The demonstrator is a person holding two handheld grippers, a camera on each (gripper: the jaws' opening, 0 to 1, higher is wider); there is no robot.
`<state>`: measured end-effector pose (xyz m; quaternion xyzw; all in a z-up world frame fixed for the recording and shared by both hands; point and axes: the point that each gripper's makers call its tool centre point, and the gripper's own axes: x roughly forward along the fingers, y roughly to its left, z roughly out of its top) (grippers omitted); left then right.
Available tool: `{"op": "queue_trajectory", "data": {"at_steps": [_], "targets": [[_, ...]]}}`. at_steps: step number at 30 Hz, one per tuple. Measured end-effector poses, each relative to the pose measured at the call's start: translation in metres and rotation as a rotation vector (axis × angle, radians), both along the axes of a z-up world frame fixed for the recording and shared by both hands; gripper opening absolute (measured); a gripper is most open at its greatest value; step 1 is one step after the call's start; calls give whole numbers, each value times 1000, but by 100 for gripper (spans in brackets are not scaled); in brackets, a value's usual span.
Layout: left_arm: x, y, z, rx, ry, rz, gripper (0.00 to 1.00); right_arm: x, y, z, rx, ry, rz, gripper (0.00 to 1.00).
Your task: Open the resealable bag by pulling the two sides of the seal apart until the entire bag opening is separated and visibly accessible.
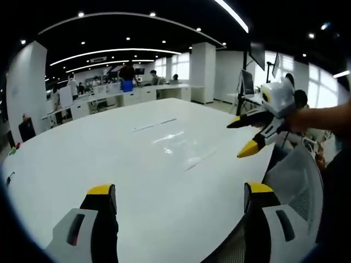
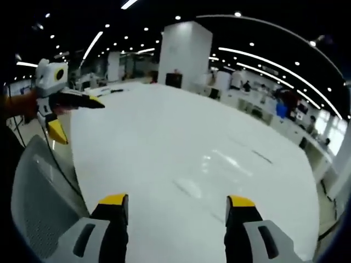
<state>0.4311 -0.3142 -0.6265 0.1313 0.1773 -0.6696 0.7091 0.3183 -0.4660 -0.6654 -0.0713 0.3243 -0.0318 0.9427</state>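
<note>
My left gripper (image 1: 181,197) is open over the near edge of a large white table (image 1: 137,159), with nothing between its yellow-tipped jaws. At the right of the left gripper view the right gripper (image 1: 247,136) hangs in the air, held by a hand, jaws apart. My right gripper (image 2: 176,205) is open above the white table (image 2: 192,142), nothing in it. The left gripper (image 2: 77,118) comes into the right gripper view at the left, held by a hand, jaws spread. No bag can be seen on the table.
A grey mesh office chair (image 1: 296,181) stands at the table's near edge, also seen as a chair back (image 2: 38,203). Desks, monitors and seated people (image 1: 127,76) fill the office behind. A white pillar (image 2: 184,52) rises beyond the table. Small items (image 1: 13,148) lie at the table's left edge.
</note>
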Motion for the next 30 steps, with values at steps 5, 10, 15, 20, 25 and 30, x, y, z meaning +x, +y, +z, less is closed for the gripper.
{"op": "queue_trajectory", "data": {"at_steps": [5,10,15,20,25,30], "targets": [[1,0,0,2,0,-1,94,8,-6,-9,-47,36,49,67],[-1,1,-1,5,-1,-7,94,17,-14,-18,-88,70,96,63],[-2,0,-3,7,4,-11,94,23,-20,-27,-112,100,130,59],[-3,0,-3,5,9,-8,93,29,-26,-35,-97,111,130,59],[-1,0,-3,2,14,-2,93,37,-33,-36,-66,108,125,58],[0,-1,-5,7,17,-1,93,45,-40,-41,-71,120,138,56]]}}
